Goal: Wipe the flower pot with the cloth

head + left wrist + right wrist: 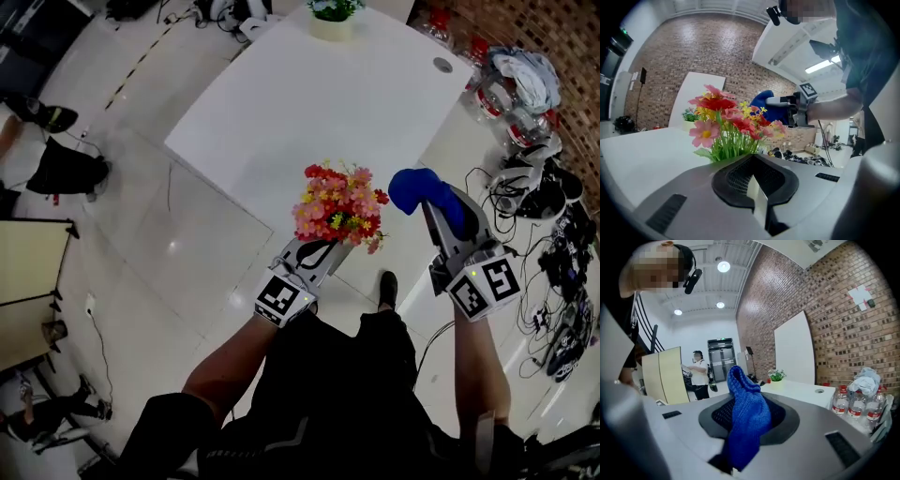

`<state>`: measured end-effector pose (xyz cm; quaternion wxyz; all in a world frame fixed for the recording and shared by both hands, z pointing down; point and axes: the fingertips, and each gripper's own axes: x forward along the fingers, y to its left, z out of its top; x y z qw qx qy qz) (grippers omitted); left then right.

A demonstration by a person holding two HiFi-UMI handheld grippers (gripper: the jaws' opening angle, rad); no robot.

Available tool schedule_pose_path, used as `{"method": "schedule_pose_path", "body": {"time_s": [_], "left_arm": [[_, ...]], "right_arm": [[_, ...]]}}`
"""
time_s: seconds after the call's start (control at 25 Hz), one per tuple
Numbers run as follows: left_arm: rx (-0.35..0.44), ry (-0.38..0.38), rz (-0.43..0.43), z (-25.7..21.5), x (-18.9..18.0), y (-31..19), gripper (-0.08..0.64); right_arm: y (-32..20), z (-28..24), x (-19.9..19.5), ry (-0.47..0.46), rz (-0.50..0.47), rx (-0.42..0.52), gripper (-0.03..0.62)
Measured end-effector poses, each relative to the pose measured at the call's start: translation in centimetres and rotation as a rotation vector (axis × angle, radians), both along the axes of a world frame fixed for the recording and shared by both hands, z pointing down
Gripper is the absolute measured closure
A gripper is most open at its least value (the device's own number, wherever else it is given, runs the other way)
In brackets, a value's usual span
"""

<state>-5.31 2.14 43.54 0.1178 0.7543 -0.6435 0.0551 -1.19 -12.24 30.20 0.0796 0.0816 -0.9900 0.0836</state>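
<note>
**A:** Where to find the flower pot?

**B:** Pinched in the left tongs (323, 251), closed on a pale sliver, apparently the wall of the flower pot (755, 191). Topped with red, pink and yellow flowers (339, 208). Held in the air at the near corner of the white surface (356, 103), not resting on it.

**A:** And the cloth?

**B:** Gripped in the right tongs (433, 208), shut on the blue knitted cloth (747, 413), which is bunched and flopping over the tips. Near the flowers, not touching them.

**A:** How to expect each to handle?

**B:** Probably light and stiff for the pot, and likely top-heavy under the bouquet. Best held by the wall and wiped below the blooms. Soft and limp for the cloth. Best pressed gently with the bunched end, to avoid levering the pot out of so thin a grip.
</note>
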Motion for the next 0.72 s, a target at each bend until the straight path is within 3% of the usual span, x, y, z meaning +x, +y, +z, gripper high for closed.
{"method": "schedule_pose_path", "body": {"time_s": [0.16, 0.32, 0.52, 0.72], "left_arm": [[-0.015, -0.012, -0.181, 0.8, -1.5, -0.1, 0.558], [0.009, 0.028, -0.344, 0.8, -2.0, 0.2, 0.56], [-0.005, -0.004, -0.342, 0.3, -2.9, -0.5, 0.56], [-0.007, 0.039, -0.31, 0.1, -2.7, -0.4, 0.56]], "right_arm": [[-0.7, -0.2, -0.8, -0.034, -0.157, -0.017, 0.491], [0.1, 0.5, -1.8, -0.018, -0.344, -0.027, 0.491], [2.4, 2.2, -1.7, 0.01, -0.454, -0.06, 0.491], [8.4, 5.5, 0.1, 0.015, -0.594, -0.088, 0.491]]}}
